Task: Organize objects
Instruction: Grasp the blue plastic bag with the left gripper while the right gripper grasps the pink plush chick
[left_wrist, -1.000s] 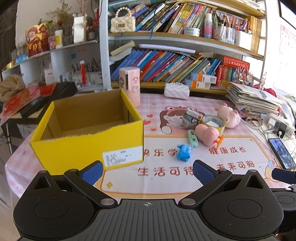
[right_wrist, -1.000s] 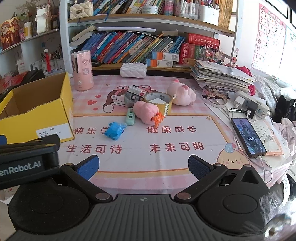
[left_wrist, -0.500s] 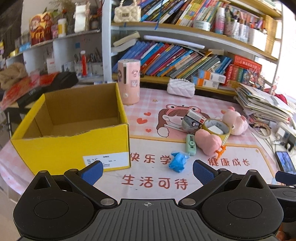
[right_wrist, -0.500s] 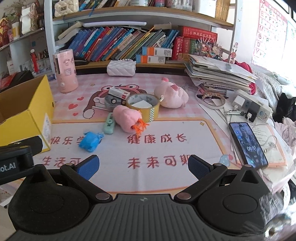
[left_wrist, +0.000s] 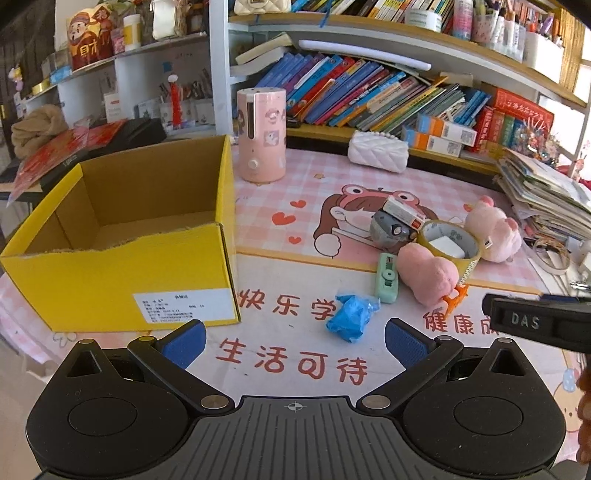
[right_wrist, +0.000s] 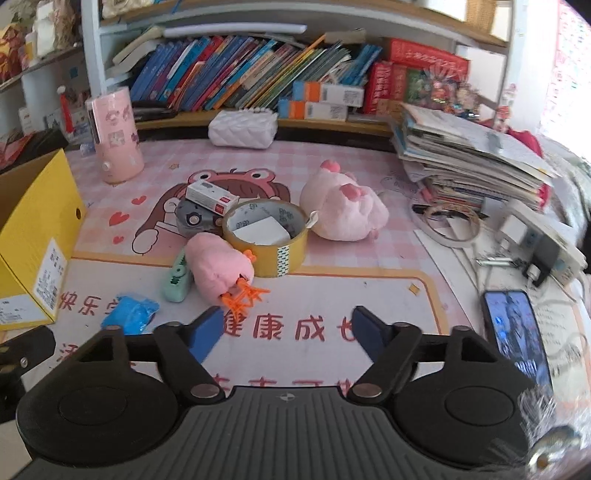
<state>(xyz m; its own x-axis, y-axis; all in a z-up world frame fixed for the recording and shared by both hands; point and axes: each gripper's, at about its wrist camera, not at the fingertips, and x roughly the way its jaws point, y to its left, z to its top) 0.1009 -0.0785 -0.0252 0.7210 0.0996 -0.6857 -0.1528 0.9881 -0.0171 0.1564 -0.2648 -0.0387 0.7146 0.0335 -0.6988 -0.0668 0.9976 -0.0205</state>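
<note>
An empty yellow cardboard box (left_wrist: 122, 266) stands at the left of the pink table mat. Right of it lie a crumpled blue packet (left_wrist: 352, 317), a mint green gadget (left_wrist: 386, 277), a pink plush with orange feet (right_wrist: 218, 267), a yellow tape roll (right_wrist: 267, 242), a grey round device (right_wrist: 194, 218) under a small white box (right_wrist: 210, 195), and a bigger pink pig plush (right_wrist: 341, 208). My left gripper (left_wrist: 295, 338) is open just short of the blue packet. My right gripper (right_wrist: 288, 328) hangs near the orange feet, its jaws closing with nothing between them.
A pink cylinder (left_wrist: 260, 134) and a white quilted pouch (left_wrist: 378, 151) stand at the back, before bookshelves. A stack of papers (right_wrist: 469, 158), a cable coil (right_wrist: 448, 225), a charger (right_wrist: 535, 243) and a phone (right_wrist: 517, 332) crowd the right side.
Both grippers have moved forward over the mat toward the cluster of objects. The right gripper's jaws have narrowed from wide open. The right gripper's body now shows at the left view's right edge.
</note>
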